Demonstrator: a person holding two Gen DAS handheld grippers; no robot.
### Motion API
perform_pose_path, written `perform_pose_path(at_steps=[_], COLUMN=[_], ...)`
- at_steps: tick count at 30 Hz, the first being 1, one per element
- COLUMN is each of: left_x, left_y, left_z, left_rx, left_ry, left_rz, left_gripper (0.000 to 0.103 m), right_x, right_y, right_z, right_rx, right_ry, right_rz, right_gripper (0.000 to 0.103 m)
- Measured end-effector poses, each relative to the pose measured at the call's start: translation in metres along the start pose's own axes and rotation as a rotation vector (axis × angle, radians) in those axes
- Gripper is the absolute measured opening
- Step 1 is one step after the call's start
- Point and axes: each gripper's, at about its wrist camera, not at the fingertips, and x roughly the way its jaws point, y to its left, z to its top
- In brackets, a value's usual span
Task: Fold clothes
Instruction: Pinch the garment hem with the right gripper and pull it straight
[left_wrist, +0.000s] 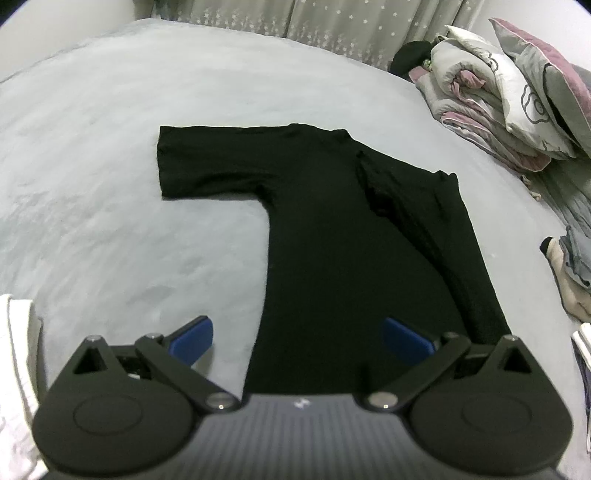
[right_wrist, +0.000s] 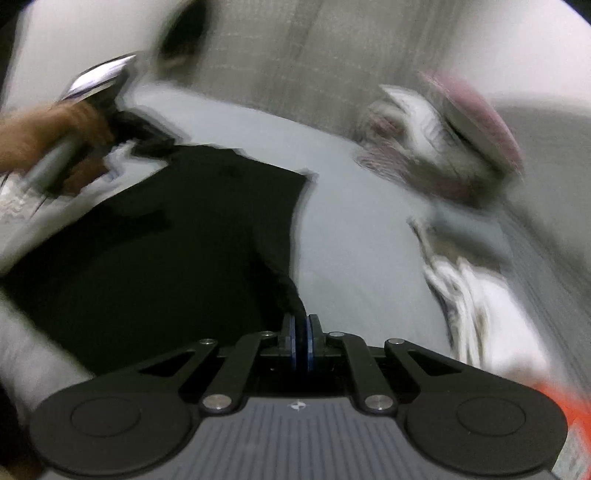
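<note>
The black T-shirt (left_wrist: 332, 229) lies flat on the grey bed (left_wrist: 110, 184), its long axis running from the hem at 6 o'clock in the left wrist view to the collar near 12. One sleeve stretches out toward 10 o'clock; the opposite side already lies folded in over the body along the 2 o'clock edge. The left gripper (left_wrist: 297, 339) hovers at the hem, jaws wide apart and empty, straddling the shirt's lower left edge. In the blurred right wrist view, the right gripper (right_wrist: 301, 332) has its jaws pressed together on a pinch of black cloth rising toward 12 o'clock. The outstretched sleeve lies nearer the left gripper.
</note>
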Motion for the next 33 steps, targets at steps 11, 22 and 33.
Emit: perform_pose_path(at_steps=[11, 22, 33], left_x=[0.0, 0.0, 0.002], left_y=[0.003, 0.002, -0.004], left_z=[0.003, 0.002, -0.001], left_rx=[-0.015, -0.013, 0.019], left_ry=[0.003, 0.009, 0.022], left_rz=[-0.009, -0.007, 0.001], left_gripper=[0.103, 0.103, 0.103], right_x=[0.001, -0.006, 0.011], right_y=[0.045, 0.053, 0.052], right_z=[-0.001, 0.005, 0.005], right_rx=[-0.078, 0.081, 0.173], right_ry=[0.026, -0.007, 0.067], right_rz=[0.129, 0.215, 0.261], right_gripper=[0.008, 0.008, 0.01])
